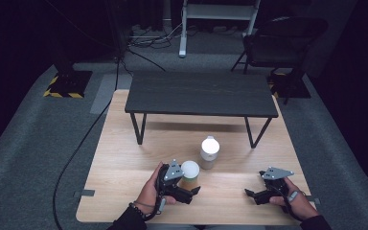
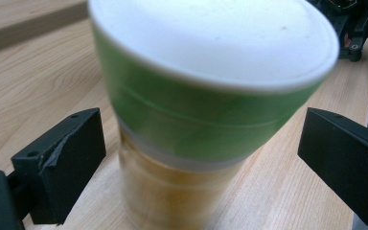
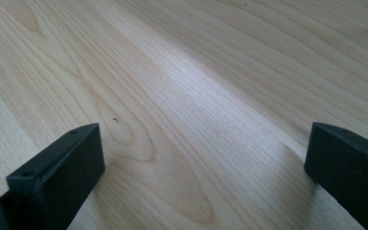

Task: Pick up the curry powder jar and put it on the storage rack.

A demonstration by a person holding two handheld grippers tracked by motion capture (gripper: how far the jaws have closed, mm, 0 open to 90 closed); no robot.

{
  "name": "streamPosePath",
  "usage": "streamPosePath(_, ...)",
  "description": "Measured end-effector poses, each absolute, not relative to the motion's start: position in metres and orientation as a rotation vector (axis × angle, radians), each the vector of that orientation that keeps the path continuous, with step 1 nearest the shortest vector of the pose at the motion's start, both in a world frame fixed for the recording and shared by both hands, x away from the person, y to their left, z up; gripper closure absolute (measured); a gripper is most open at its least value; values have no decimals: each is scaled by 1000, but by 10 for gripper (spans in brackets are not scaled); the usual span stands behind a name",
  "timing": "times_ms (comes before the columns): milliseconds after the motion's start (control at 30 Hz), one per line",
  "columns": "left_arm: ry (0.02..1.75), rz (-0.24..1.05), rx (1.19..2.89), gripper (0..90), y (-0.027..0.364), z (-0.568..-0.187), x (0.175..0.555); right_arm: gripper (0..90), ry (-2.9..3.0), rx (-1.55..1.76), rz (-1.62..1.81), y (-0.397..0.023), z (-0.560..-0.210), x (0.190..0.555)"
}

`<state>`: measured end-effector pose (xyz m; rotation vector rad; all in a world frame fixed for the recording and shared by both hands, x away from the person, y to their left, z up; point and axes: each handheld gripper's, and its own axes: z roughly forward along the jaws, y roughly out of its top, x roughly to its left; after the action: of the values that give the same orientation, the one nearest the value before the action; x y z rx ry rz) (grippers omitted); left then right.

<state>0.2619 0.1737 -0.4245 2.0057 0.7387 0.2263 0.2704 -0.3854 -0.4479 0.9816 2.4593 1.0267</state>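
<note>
The left hand-held gripper (image 2: pixel 199 158) is straddling the green-banded cup (image 2: pixel 206 120) near the tabletop's (image 1: pixel 124 158) front edge, jaws apart, not touching. Closing off-centre could be tipping it. The right hand-held gripper (image 1: pixel 258 195) is idling, jaws apart, toward the front right corner.

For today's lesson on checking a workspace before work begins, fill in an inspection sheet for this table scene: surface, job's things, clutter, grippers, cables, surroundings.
Surface: light wooden tabletop, bare grain around the items.
Job's things: green-banded cup with white lid, upright between the left gripper's jaws, not yet clamped; white-capped bottle standing just behind it.
Clutter: nothing seen.
Grippers: left gripper open around the cup; right gripper open, holding nothing, low over bare wood.
Cables: black cable running across the carpet to the left of the table.
Surroundings: dark bench at the far edge, black chair, grey carpet.
</note>
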Motion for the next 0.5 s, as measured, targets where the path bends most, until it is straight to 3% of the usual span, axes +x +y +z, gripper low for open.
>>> streamPosePath(300, 748, 250, 1979, 59, 168, -427, 260, 0, 2459, 981, 1027, -385, -448, 270)
streamPosePath(500, 764, 263, 1947, 195, 172, -432, 260, 0, 2459, 981, 1027, -385, -448, 270)
